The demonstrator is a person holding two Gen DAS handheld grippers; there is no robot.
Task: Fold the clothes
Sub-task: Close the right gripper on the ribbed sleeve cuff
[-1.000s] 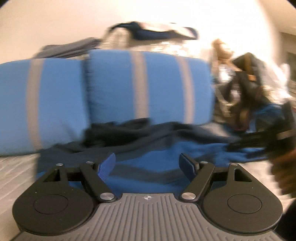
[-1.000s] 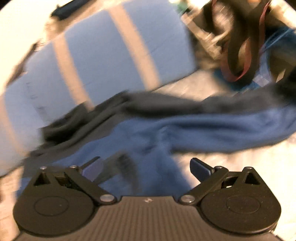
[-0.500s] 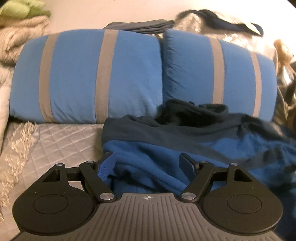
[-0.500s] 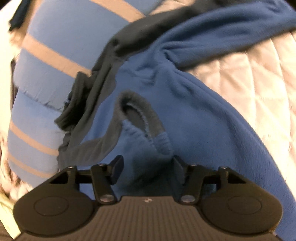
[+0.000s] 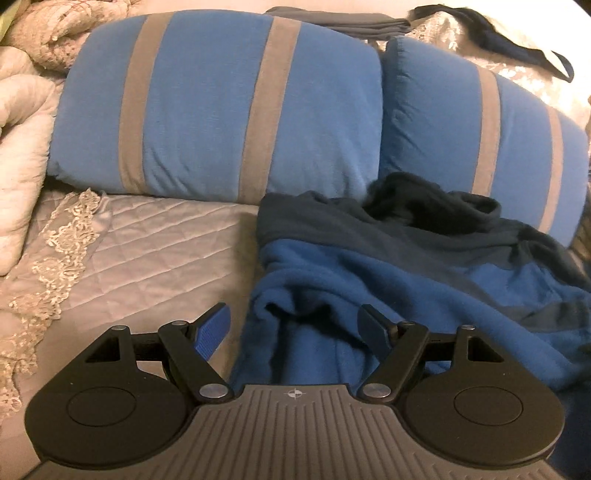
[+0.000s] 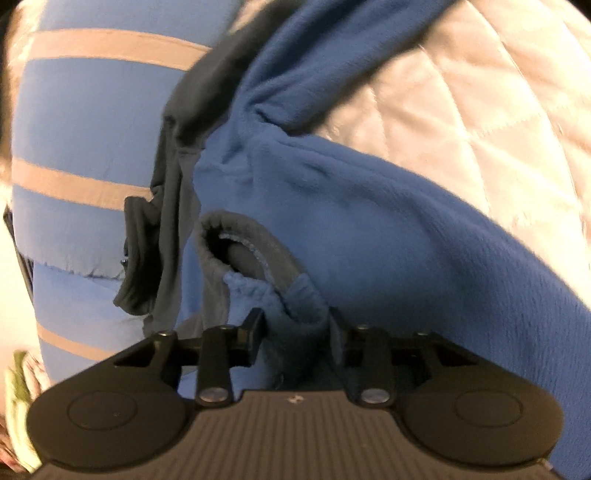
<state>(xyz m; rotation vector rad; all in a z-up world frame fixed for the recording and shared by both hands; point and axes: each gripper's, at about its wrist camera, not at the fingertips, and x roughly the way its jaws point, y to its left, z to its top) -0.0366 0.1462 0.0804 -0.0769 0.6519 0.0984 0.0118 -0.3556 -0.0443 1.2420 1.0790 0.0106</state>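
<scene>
A blue fleece top (image 5: 406, 280) with a dark navy upper part lies crumpled on the quilted bedspread (image 5: 147, 251), up against the pillows. My left gripper (image 5: 293, 321) is open and low over the fleece's left edge, with a fold of blue fabric lying between its fingers. In the right wrist view the fleece (image 6: 369, 206) fills the middle, and its grey-lined sleeve cuff (image 6: 258, 240) gapes just ahead. My right gripper (image 6: 295, 325) is shut on the bunched cuff fabric, which fills the narrow space between its fingers.
Two blue pillows with grey stripes (image 5: 207, 110) (image 5: 480, 122) stand along the back. A cream blanket (image 5: 18, 147) and a lace trim (image 5: 55, 243) lie at the left. Dark clothes (image 5: 351, 18) are piled behind the pillows. Bare quilt (image 6: 480, 110) shows right of the fleece.
My left gripper swung left and dropped over the fleece's left edge, staying open. My right gripper closed in on the sleeve cuff and narrowed onto it.
</scene>
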